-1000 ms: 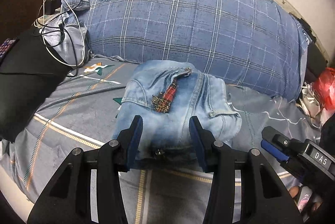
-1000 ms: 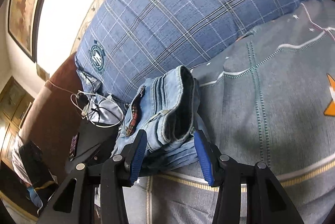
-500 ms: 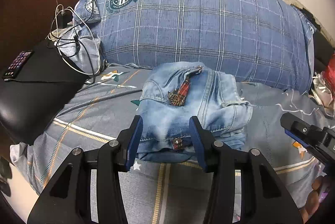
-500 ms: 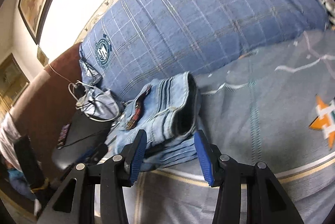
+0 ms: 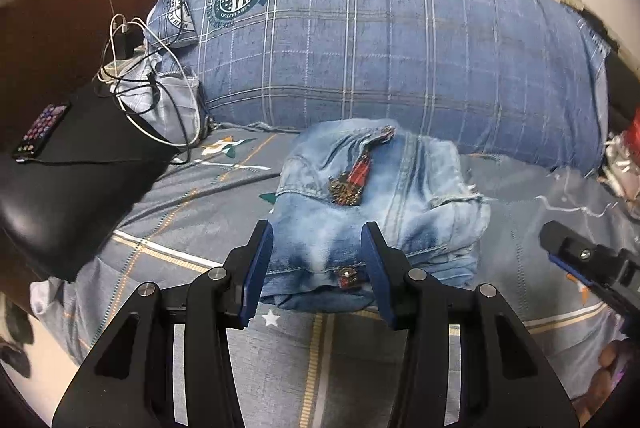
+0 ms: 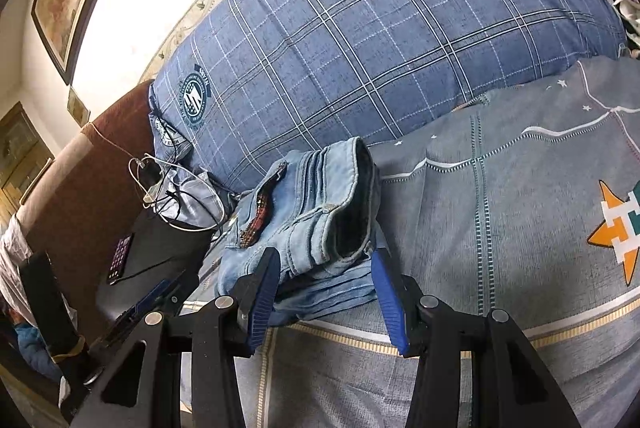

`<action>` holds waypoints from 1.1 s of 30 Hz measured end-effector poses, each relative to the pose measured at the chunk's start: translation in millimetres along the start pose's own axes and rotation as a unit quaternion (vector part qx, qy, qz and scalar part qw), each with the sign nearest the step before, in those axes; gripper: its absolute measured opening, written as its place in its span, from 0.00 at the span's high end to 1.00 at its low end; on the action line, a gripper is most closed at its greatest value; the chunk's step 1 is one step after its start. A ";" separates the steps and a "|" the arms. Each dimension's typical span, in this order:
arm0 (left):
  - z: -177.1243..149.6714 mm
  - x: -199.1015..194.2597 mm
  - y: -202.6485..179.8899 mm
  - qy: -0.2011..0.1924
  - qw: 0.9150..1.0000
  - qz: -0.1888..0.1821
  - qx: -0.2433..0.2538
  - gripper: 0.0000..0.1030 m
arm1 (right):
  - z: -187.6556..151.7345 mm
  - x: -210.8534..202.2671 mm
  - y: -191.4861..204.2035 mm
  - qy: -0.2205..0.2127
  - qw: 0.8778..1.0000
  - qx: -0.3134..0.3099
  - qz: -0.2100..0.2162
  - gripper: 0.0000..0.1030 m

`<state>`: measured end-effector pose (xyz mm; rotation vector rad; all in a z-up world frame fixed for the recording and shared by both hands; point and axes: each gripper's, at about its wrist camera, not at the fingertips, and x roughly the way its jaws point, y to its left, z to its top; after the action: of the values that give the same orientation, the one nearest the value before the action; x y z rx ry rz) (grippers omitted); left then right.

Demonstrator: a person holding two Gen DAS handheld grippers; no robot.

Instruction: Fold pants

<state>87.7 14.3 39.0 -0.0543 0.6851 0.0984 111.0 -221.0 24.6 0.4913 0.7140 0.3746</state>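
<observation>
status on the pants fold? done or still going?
Looks essentially done: the jeans sit as a compact multi-layer bundle on the bedspread in front of the plaid pillow. Nothing in hand: the left gripper and right gripper are both open, clear of the denim. Left: at most tidying the edges.

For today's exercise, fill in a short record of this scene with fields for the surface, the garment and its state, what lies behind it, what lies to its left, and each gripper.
surface: bed sheet, grey with star prints
garment: jeans, folded into a compact stack
behind: plaid pillow
left of jeans: phone on a black surface, tangled cables
left gripper: open, holds nothing
right gripper: open, holds nothing
</observation>
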 end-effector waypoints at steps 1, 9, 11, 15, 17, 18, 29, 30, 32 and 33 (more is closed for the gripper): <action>-0.3 1.4 0.0 0.004 1.000 0.004 0.000 0.57 | 0.5 1.9 -0.5 0.006 1.000 0.002 0.004 0.56; -1.8 1.2 4.7 0.005 1.000 0.023 -0.010 0.57 | 0.1 -1.4 1.0 0.003 1.000 -0.003 -0.001 0.56; -2.1 0.8 4.2 0.005 1.000 0.024 -0.008 0.57 | -0.2 -0.3 1.1 0.005 1.000 -0.004 -0.002 0.56; -1.9 -0.3 4.9 0.001 1.000 0.022 -0.007 0.57 | -0.6 -0.2 1.6 0.005 1.000 -0.007 -0.004 0.56; -1.2 -0.3 4.6 0.000 1.000 0.022 -0.006 0.57 | -0.4 0.1 2.1 0.004 1.000 -0.009 -0.005 0.56; -1.2 -0.3 4.4 0.000 1.000 0.021 -0.005 0.57 | -0.3 0.4 2.0 0.004 1.000 -0.009 -0.004 0.56; -2.1 -0.7 1.2 0.002 1.000 0.017 0.003 0.57 | -2.8 2.9 3.1 0.013 1.000 -0.008 -0.001 0.56; -2.4 -1.2 0.8 0.002 1.000 0.018 0.002 0.57 | -2.9 3.3 3.1 0.015 1.000 -0.008 -0.001 0.56; -2.3 -0.8 1.0 0.002 1.000 0.017 0.003 0.57 | -2.6 4.5 2.6 0.016 1.000 -0.008 -0.002 0.56; -2.5 -1.0 1.0 0.002 1.000 0.017 0.003 0.57 | -2.9 4.3 2.6 0.016 1.000 -0.008 -0.002 0.56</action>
<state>85.3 15.1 37.7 -0.0373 0.6913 0.1298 111.6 -215.8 21.9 0.4698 0.7422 0.3855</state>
